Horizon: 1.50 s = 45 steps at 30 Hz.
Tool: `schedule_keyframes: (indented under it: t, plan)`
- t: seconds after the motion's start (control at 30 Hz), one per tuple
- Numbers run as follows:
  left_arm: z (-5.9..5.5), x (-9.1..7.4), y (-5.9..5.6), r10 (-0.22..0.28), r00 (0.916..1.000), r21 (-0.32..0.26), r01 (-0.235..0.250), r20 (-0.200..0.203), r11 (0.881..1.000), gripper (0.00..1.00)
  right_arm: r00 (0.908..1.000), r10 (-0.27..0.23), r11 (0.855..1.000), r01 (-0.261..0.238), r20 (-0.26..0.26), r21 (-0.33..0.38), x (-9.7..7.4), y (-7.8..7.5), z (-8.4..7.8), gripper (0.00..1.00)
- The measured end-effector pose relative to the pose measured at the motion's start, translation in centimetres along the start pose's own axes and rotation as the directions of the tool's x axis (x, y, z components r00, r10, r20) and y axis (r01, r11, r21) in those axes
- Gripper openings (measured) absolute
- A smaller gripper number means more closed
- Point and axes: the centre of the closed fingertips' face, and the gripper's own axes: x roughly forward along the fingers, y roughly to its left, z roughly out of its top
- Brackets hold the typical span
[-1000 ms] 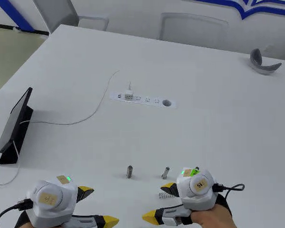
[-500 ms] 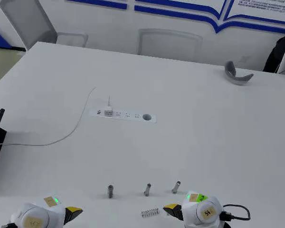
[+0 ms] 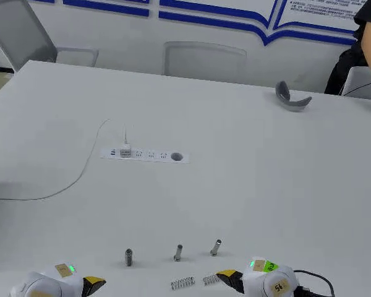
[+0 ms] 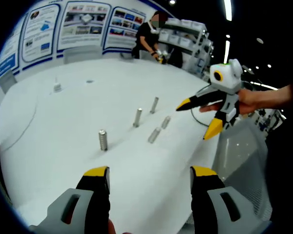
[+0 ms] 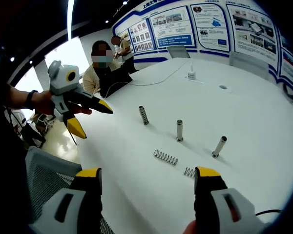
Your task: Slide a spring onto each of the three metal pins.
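Note:
Three short metal pins stand in a row near the table's front edge. The left pin wears a spring. The middle pin and right pin are bare. In front of them lie two loose springs. My right gripper is open and empty, just right of the springs. Left of the pins, my left gripper is also open and empty.
A white power strip with a plugged charger and a trailing cable lies mid-table. At the far right rests a grey curved object. Chairs stand behind the table, and a person is at the far right.
The head camera has tilted up and turned, so the pins and grippers sit lower in the picture. A second loose spring now shows beside the right gripper's tip. Both grippers stay open.

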Motion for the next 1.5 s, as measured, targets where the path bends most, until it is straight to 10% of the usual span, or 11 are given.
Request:
schedule_keyframes:
  t: [0.9,1.5]
  plan:
    - [0.7,4.7,-2.8,-0.079,0.9949,0.057,0.082,-0.063,0.995,0.69,0.996,-0.085,0.99,0.082,0.026,0.111,-4.7,-3.1,-3.0,0.84]
    - [0.9,6.8,-2.1,-0.051,0.995,0.05,0.055,-0.086,0.997,0.66,0.9955,-0.082,0.986,0.074,0.048,0.147,-4.5,-2.9,-3.2,0.85]
